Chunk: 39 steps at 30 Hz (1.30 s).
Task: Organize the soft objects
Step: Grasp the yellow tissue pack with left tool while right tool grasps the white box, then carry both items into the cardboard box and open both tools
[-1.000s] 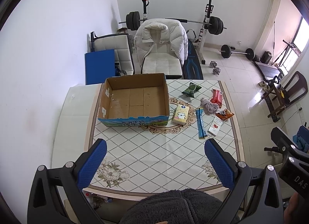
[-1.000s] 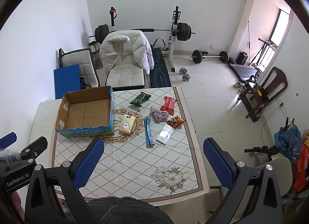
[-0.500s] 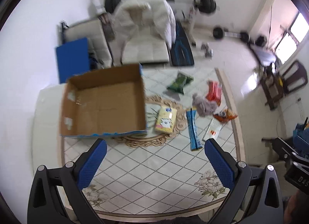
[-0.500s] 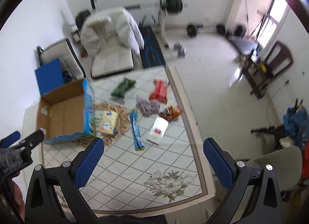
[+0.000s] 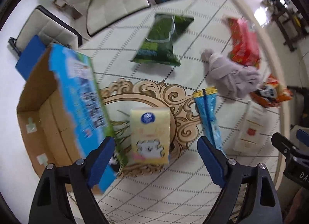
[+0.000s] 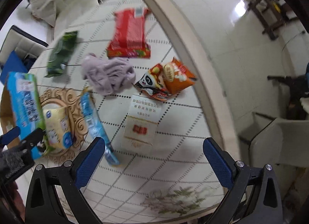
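While both grippers are held low over the bench (image 5: 158,189), nothing is yet gripped: the jaws of the left gripper (image 5: 155,158) are spread wide and empty, and so are those of the right gripper (image 6: 154,158). A yellow tissue pack (image 5: 149,135) is seen lying flat straight ahead of the left jaws, centred in the gap between them, with its long axis running away along the fingers, so it is judged the likeliest first pick, and the left hand is clearly the nearer one. Taking the tissue pack as landmark, the open cardboard box (image 5: 48,119) stands just beside it on the left, presumably the place where the soft things are to be put; a long blue sachet (image 5: 208,116) lies just to its right, roughly parallel. Farther beyond and to the right a crumpled grey cloth (image 5: 231,77) is found, with a green packet (image 5: 164,40) beyond the pack. Ahead of the right jaws a white and gold carton (image 6: 143,119) lies instead.
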Each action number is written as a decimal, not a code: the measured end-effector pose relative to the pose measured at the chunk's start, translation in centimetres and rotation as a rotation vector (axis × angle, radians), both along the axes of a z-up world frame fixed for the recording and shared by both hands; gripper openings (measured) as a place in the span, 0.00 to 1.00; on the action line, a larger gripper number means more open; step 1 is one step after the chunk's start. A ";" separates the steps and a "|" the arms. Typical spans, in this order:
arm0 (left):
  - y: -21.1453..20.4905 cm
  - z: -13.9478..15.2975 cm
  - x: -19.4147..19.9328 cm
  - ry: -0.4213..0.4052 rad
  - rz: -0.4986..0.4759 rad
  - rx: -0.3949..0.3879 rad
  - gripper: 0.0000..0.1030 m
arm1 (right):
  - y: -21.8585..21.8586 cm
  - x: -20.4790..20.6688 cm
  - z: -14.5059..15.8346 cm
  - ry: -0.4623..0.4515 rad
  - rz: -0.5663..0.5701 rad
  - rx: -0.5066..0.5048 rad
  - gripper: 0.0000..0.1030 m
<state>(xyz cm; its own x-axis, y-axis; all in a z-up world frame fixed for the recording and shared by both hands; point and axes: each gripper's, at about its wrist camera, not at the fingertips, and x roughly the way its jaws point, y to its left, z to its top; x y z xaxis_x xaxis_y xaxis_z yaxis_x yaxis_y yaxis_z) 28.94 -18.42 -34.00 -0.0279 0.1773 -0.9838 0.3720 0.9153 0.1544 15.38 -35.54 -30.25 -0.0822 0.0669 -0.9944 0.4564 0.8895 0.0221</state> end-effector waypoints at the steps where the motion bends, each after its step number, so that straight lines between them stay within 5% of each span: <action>1: -0.1 -0.9 0.4 0.013 -0.003 0.019 0.85 | -0.1 0.2 -1.0 0.012 -0.010 0.013 0.99; 12: 2.2 -8.4 2.9 0.190 -0.002 0.165 0.85 | 1.6 0.2 -7.4 0.102 -0.091 0.061 0.90; 18: 2.3 -9.1 2.0 0.212 0.000 0.132 0.72 | 2.4 -0.7 -8.9 0.135 -0.076 0.036 0.65; 21: 2.7 -8.8 1.2 0.214 0.024 0.103 0.61 | 3.3 -0.9 -9.0 0.140 -0.044 0.011 0.63; 31: 1.9 -6.0 -3.0 0.121 0.029 0.070 0.58 | 5.3 -2.7 -7.4 0.112 0.032 -0.010 0.56; 39: 2.4 2.5 -6.3 0.047 0.087 -0.129 0.58 | 6.6 -4.7 -1.6 -0.021 0.073 0.046 0.56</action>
